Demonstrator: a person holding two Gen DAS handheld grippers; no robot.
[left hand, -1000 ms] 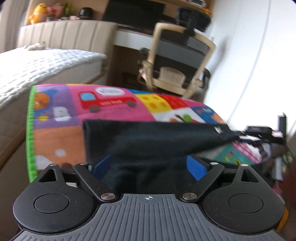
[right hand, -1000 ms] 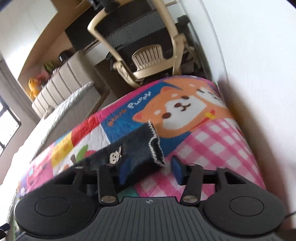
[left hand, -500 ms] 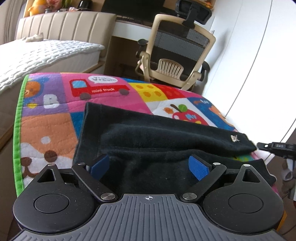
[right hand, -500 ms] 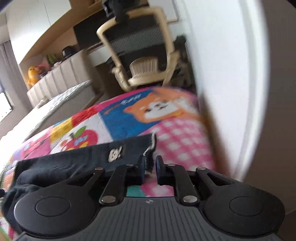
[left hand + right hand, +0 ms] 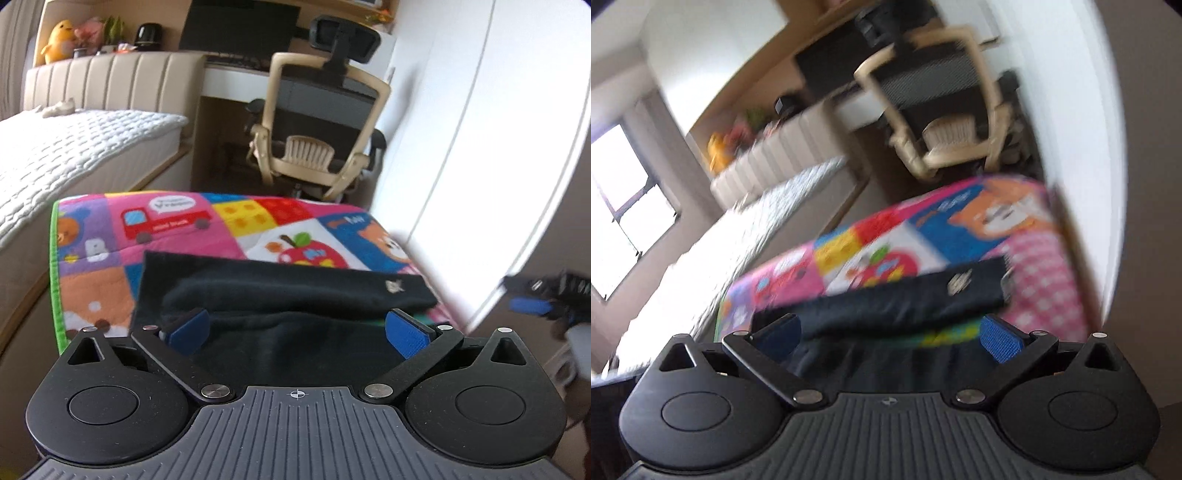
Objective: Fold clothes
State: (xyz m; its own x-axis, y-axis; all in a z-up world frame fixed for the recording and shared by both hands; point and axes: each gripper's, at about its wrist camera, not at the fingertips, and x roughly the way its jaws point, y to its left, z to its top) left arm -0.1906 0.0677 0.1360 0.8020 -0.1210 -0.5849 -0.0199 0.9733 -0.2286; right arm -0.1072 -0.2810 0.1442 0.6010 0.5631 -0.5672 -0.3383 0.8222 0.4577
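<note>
Both tongs now spread wide and empty, right tongs (image 5: 889, 334) just opened off the cuff, left tongs (image 5: 298, 330) opened a little further; black garment (image 5: 280, 291) lying part-folded on colourful play mat (image 5: 236, 218); fold judged laid, next crease pending.

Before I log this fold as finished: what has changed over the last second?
The right gripper has just opened, letting go of the black garment's cuff, and backed away. The left gripper opened a little wider and pulled back too; nothing is pinched. The garment lies folded on the colourful mat, which stayed put.
</note>
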